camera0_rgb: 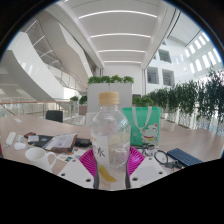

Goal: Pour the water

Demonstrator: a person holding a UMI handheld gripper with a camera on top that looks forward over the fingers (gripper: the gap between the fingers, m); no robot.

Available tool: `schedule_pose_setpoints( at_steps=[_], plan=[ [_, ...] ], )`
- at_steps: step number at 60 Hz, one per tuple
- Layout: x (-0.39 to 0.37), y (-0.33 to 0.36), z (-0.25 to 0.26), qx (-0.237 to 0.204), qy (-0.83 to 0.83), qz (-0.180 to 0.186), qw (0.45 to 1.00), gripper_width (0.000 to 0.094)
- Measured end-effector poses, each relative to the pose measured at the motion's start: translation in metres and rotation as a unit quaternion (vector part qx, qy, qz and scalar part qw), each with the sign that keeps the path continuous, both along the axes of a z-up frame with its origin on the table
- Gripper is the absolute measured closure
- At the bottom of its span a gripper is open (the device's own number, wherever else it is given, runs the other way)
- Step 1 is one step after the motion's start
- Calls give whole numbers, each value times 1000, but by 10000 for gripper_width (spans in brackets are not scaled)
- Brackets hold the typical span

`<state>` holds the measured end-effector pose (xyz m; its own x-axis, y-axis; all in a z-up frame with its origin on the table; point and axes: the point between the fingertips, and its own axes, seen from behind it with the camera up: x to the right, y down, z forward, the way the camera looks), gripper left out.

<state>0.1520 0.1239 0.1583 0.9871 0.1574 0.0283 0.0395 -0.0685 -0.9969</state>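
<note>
A clear plastic water bottle (109, 135) with a pale cap and a label with a yellow mark stands upright between my fingers. My gripper (110, 162) is shut on the bottle: both magenta pads (92, 160) press on its lower body, one at each side. The bottle seems held above the table (60, 132). A whitish cup-like object (37, 155) lies on the table to the left of the fingers. No water stream is visible.
A green bag (146, 125) stands just behind the bottle to the right. Glasses (160, 155) and a dark flat object (187, 157) lie to the right, small clutter (60, 143) to the left. Beyond is a large atrium with planters (190, 100).
</note>
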Motion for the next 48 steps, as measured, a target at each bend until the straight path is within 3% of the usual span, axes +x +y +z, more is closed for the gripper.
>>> schedule_pose_setpoints(
  at_steps=[11, 18, 28, 31, 34, 39, 43, 48],
  plan=[
    [11, 0, -60, -33, 8, 6, 999, 551],
    [17, -4, -57, 3, 7, 5, 1000, 535],
    [20, -1, -58, -6, 18, 0, 1000, 447],
    [17, -1, -56, -25, 10, 5, 1000, 398],
    [20, -7, -70, -72, -8, 8, 997, 339],
    [20, -30, -92, -149, -1, 22, 989, 95],
    [15, -65, -93, -180, 16, 32, 983, 96],
    [26, -108, -78, -185, -1, 23, 982, 95]
  ],
)
